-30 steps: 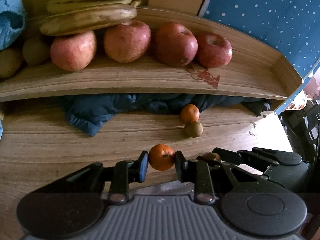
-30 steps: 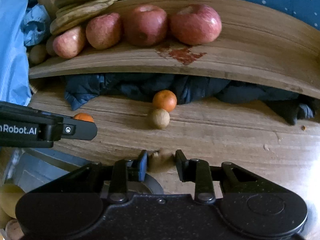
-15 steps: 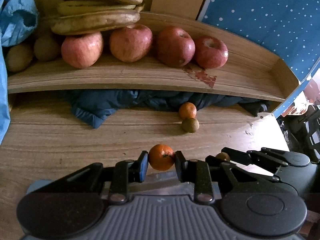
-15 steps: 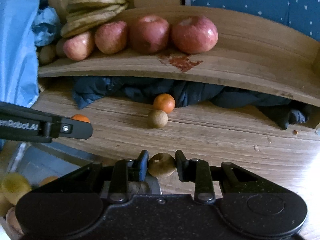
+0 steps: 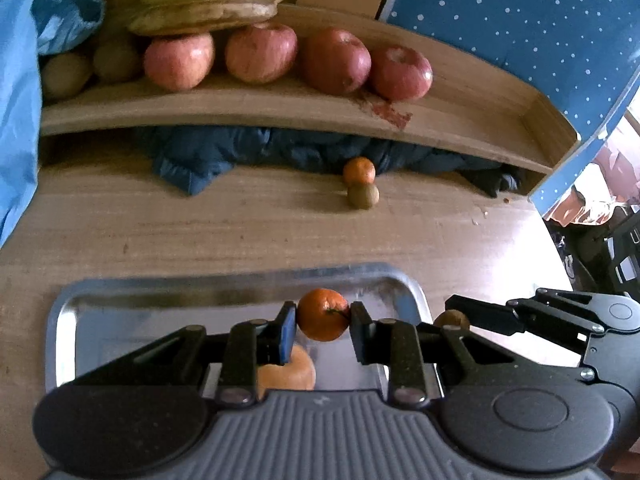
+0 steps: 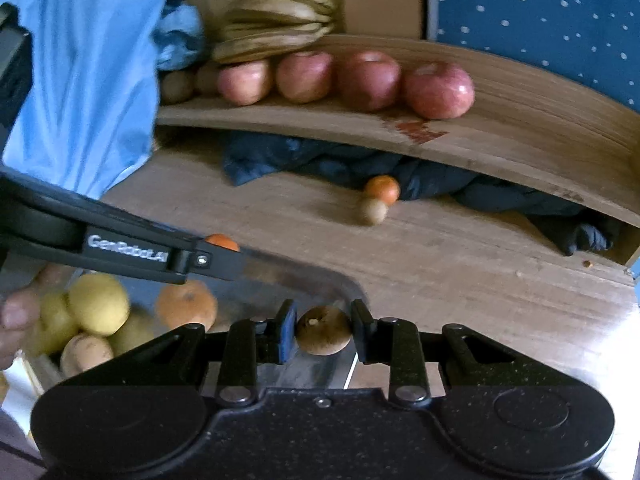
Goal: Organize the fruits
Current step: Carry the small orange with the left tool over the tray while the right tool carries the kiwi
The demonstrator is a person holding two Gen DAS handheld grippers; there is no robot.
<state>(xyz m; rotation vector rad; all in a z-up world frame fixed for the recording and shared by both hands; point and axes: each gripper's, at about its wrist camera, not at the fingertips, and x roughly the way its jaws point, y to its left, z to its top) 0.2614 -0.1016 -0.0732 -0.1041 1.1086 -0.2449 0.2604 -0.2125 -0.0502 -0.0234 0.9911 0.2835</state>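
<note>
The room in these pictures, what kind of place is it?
Probably a home, not a lab: a wooden shelf with apples and bananas, dark clothing underneath, and a metal tray.

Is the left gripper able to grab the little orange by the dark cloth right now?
Probably not yet: the left gripper already holds an orange between its jaws. The way over the table to the far orange looks free.

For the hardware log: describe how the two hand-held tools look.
Both are black plastic with linkage arms and silver pivot screws. The left tool has a ribbed grey body and blue pads; white "GenRobot.AI" lettering runs along its side. The right tool has a speckled black body.
</note>
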